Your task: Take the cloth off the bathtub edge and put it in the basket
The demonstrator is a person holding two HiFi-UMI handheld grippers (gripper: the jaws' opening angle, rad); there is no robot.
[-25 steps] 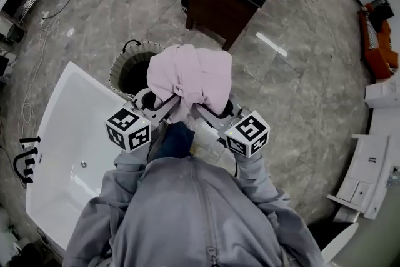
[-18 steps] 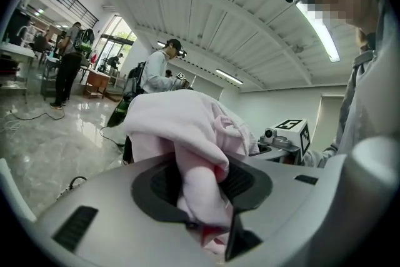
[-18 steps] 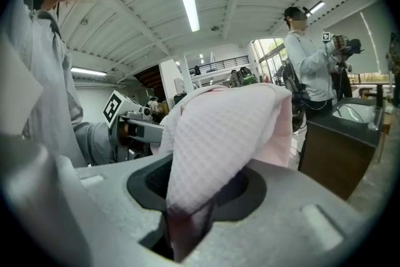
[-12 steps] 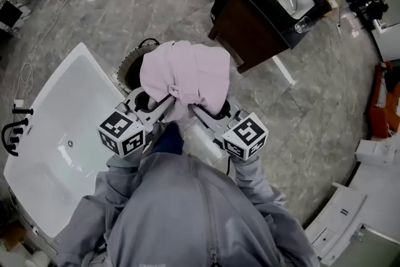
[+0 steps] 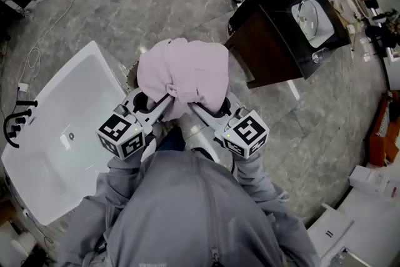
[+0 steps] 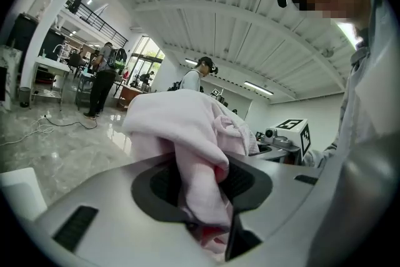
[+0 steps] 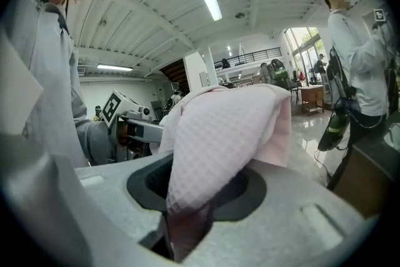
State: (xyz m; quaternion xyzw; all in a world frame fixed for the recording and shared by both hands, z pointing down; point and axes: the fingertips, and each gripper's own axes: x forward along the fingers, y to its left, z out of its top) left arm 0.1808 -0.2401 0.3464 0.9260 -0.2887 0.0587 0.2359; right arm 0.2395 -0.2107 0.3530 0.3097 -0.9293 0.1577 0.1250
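The left gripper [image 5: 161, 103] and the right gripper [image 5: 199, 110] are held side by side in front of the person's grey jacket, their tips angled towards each other. Between them they carry a pale pink, waffle-textured cloth [image 5: 184, 72], bunched into a rounded heap that rises above and beyond both sets of jaws.

In the left gripper view, the left gripper [image 6: 203, 197] has its jaws closed on a twisted fold of the cloth [image 6: 187, 128], which runs down between them and fills the gap. In the right gripper view, the right gripper [image 7: 187, 209] is likewise clamped on a hanging fold of the cloth [image 7: 225, 134]. Each view shows the other gripper's marker cube just beside the bundle.

A long white bathtub [image 5: 56, 134] lies to the left of the left gripper and below it, on the grey marble floor [image 5: 156, 3]. Only a sliver of what looks like the round basket's rim [image 5: 131, 77] shows at the cloth's left edge, just ahead of the left gripper; the rest is hidden under the cloth. A dark wooden vanity cabinet [image 5: 269, 53] with a white sink [image 5: 306, 15] stands ahead and to the right of the right gripper, well apart from it.
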